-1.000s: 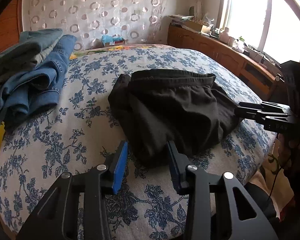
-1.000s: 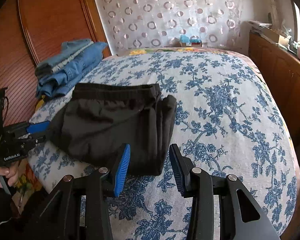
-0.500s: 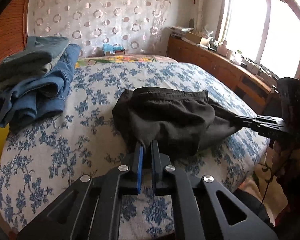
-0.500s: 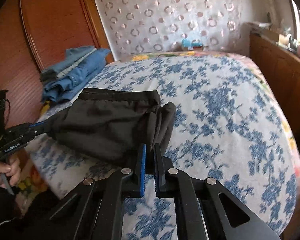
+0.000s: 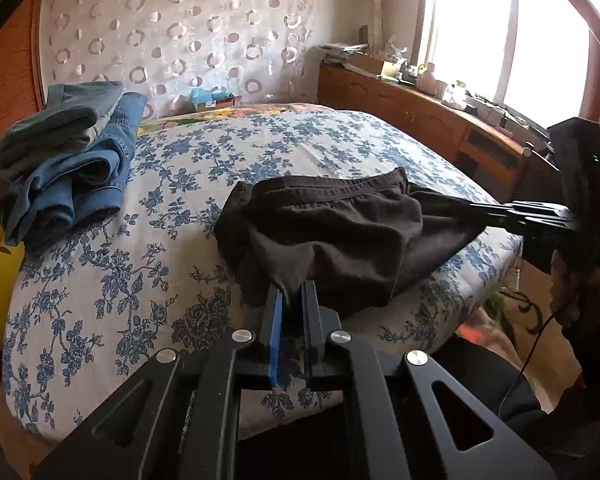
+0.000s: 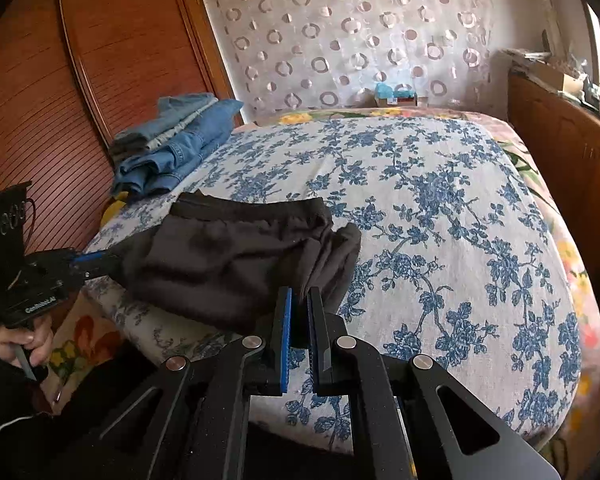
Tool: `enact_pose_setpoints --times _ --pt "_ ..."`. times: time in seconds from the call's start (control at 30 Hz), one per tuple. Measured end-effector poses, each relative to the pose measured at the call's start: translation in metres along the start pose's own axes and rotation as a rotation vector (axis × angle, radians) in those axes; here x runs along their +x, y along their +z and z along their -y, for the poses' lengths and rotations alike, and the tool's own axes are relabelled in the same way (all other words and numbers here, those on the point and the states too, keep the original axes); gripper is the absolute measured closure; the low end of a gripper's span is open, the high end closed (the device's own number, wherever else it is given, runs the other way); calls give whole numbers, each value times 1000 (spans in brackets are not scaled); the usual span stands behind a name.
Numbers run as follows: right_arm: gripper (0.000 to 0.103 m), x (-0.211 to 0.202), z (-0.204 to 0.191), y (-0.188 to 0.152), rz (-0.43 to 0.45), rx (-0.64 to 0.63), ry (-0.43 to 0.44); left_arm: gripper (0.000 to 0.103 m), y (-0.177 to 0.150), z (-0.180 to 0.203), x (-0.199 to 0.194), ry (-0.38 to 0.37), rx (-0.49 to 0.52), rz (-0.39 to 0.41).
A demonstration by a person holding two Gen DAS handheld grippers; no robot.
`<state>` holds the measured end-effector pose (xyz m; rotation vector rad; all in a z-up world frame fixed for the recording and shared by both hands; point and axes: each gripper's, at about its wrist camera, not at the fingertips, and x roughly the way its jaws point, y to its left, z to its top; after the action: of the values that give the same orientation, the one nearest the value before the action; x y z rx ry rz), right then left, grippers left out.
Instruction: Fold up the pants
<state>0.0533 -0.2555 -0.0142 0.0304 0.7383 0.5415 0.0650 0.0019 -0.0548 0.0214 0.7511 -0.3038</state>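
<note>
On left tongs (image 6: 100, 259), "GenRobot.AI" label (image 6: 40, 304), gripping black pants (image 6: 228, 256)

A home bedroom is shown by a bed (image 6: 440, 208) covered in a blue-flowered sheet, folded jeans (image 5: 72, 172) stacked at ten o'clock, a wooden wardrobe (image 6: 100, 52) beside it, and a cluttered wooden sideboard (image 5: 412, 108) under the window (image 5: 512, 32) at two o'clock.

Daylit from the blown-out window (image 5: 512, 40) at right; soft shadows across the bed (image 5: 172, 208). Sharp in the centre, strongly bowed by fisheye, dark vignette in every corner.
</note>
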Motion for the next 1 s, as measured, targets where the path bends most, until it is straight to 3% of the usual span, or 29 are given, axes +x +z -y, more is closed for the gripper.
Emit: enact_pose_setpoints --times 0.27,0.6,1.0 --pt "92 -4 -11 4 8 -43 -51 63 9 -7 -3 -10 -18 19" --pt "75 9 -12 15 8 -58 -77 62 33 -15 24 -14 -33 17" --pt "73 62 -7 35 -37 -41 -83 62 44 -12 68 -38 7 -72"
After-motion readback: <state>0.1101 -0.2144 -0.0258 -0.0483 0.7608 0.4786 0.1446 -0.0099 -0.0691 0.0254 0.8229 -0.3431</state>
